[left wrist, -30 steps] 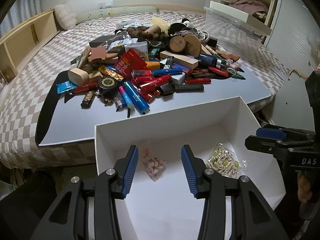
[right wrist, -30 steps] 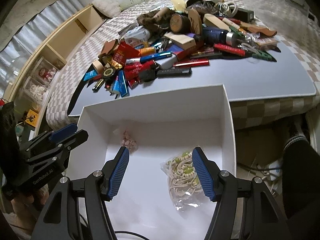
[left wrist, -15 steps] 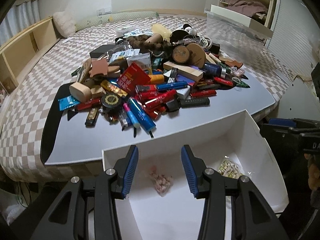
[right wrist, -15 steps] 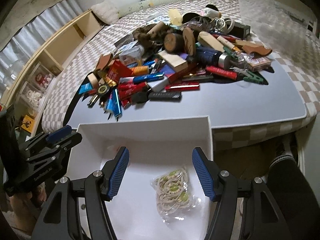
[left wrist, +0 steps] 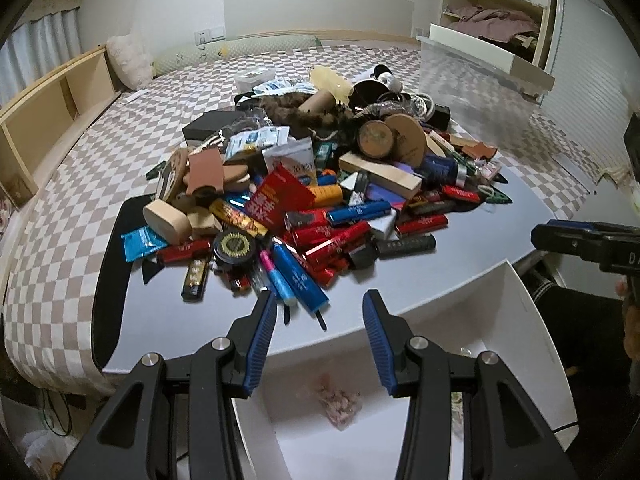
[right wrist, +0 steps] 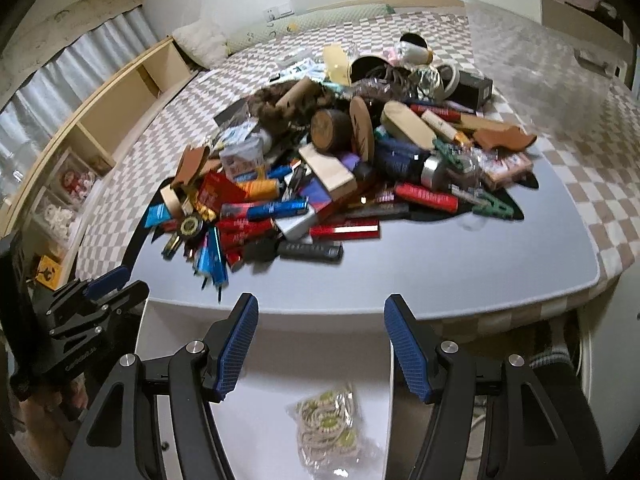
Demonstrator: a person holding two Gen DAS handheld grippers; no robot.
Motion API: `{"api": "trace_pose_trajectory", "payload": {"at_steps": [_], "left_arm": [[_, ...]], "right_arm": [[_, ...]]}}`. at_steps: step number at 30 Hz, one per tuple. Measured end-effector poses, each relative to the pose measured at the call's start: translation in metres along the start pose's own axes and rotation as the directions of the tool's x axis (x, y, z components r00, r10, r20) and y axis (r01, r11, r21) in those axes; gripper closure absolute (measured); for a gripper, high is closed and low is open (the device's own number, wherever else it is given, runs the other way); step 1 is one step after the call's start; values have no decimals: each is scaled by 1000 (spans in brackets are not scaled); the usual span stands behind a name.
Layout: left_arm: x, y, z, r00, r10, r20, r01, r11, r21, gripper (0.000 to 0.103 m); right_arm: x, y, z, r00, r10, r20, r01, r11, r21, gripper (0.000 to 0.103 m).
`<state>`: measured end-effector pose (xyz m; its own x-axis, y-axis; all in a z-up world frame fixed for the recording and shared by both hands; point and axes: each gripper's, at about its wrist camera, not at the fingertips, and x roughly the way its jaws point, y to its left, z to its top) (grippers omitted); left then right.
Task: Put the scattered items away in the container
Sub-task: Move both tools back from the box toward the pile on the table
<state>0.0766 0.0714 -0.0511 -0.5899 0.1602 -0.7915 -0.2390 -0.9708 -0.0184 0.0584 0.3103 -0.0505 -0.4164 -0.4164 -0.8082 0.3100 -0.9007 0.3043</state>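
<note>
While I hold both over the white box, my left tool and right tool gape open, gripping nothing. The scattered items lie heaped on the grey worktop beyond; a pink packet and bead packet rest inside the box.

Heaped on the board, itself lying on the bed: scattered items. Just before the board's near edge, the container, with a small packet left and a bead bag right inside. Shelving left of the bed.
</note>
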Motion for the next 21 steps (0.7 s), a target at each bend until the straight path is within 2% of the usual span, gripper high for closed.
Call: {"api": "trace_pose_trajectory", "payload": {"at_steps": [7, 8, 10, 19, 20, 21], "left_arm": [[13, 9, 20, 1000, 3, -16, -3, 1000, -16, 57], [15, 11, 22, 1000, 5, -17, -5, 1000, -21, 49], [20, 16, 26, 1000, 8, -21, -9, 999, -35, 43], [56, 31, 26, 996, -25, -86, 17, 995, -101, 43], [61, 31, 23, 995, -35, -97, 24, 994, -105, 43], [66, 30, 21, 993, -44, -108, 32, 993, -111, 43]], "right_arm": [[7, 1, 30, 998, 29, 49, -28, 1000, -11, 37], [9, 1, 35, 998, 39, 49, -38, 999, -10, 37], [15, -1, 43, 998, 56, 42, -56, 998, -5, 37], [53, -1, 64, 997, 77, -3, -77, 995, -63, 37], [59, -1, 64, 997, 81, -10, -82, 994, -72, 39], [65, -1, 63, 996, 85, -18, -86, 993, -81, 46]]}}
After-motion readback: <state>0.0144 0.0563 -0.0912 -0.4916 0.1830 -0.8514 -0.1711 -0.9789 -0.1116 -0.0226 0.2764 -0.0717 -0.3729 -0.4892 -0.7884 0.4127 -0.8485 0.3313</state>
